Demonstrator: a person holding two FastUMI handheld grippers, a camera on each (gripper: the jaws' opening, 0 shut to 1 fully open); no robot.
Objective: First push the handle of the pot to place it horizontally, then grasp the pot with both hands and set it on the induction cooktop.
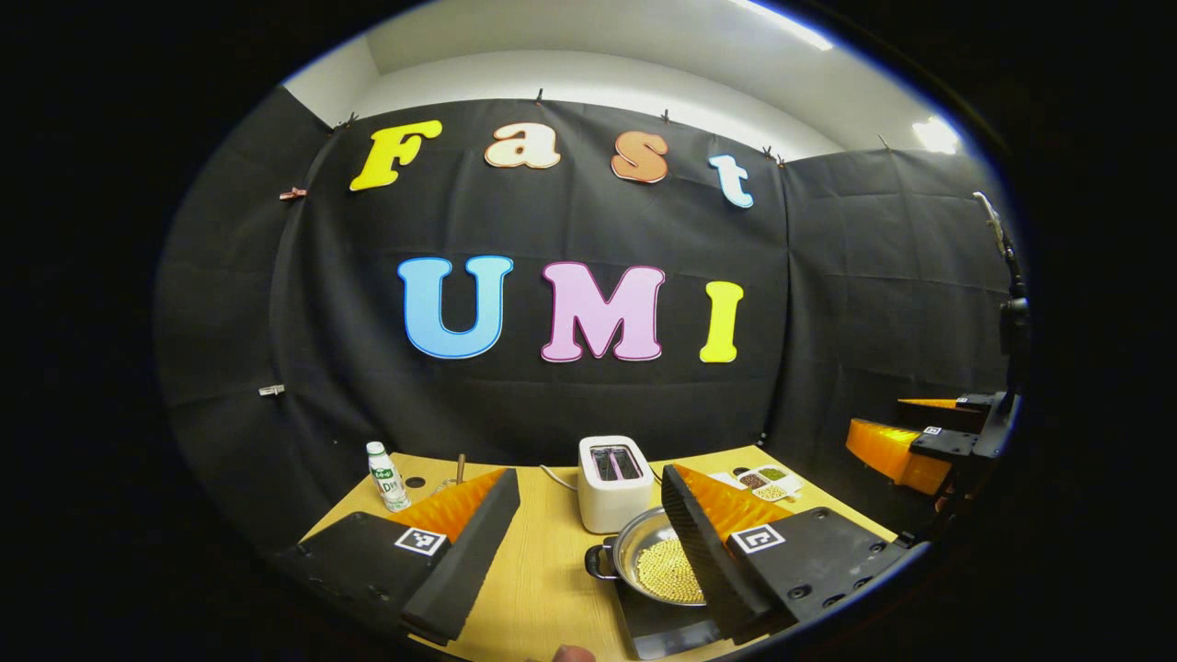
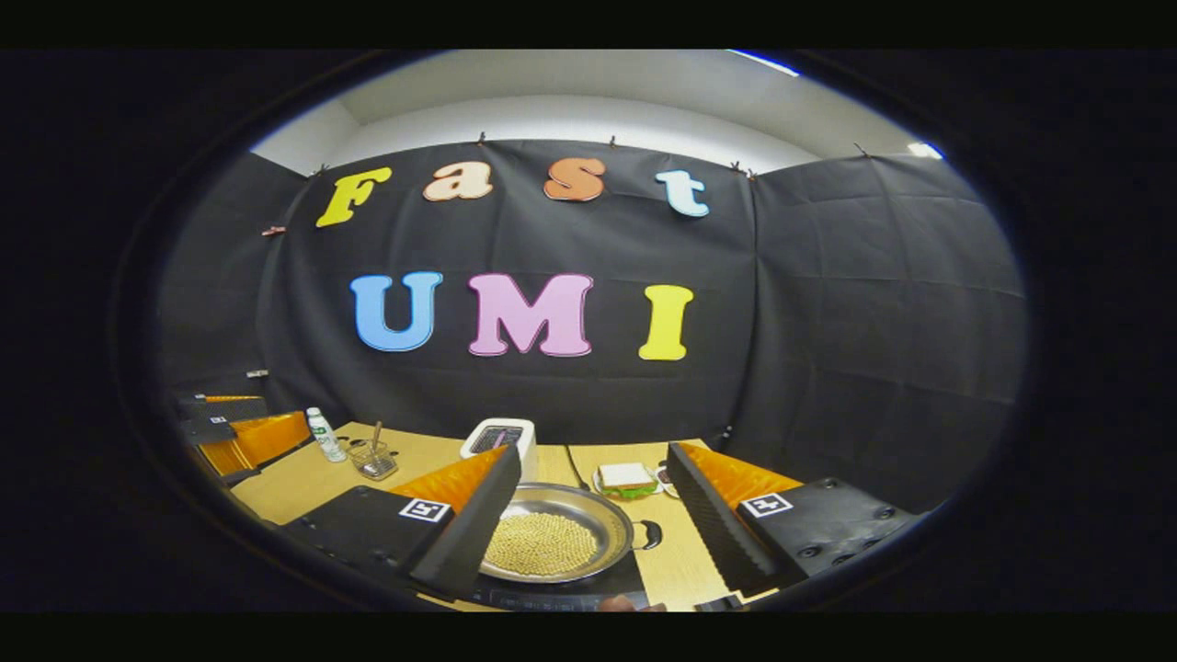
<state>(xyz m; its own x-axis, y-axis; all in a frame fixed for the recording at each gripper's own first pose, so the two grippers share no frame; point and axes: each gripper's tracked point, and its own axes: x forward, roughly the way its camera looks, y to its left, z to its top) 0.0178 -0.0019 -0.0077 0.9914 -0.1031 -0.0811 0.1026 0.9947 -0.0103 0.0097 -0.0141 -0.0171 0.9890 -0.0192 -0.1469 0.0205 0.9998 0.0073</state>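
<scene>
Two small side handles looked the surest holds on the pot, a rigid steel pan heavy with loose beads that could spill if tipped. It sat on the cooktop on the table; both tongs gaped wide, holding nothing.

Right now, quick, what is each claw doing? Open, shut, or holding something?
Left claw: open, holding nothing; the pot sits beside its right finger.
Right claw: open, holding nothing, raised over the pot.
</scene>
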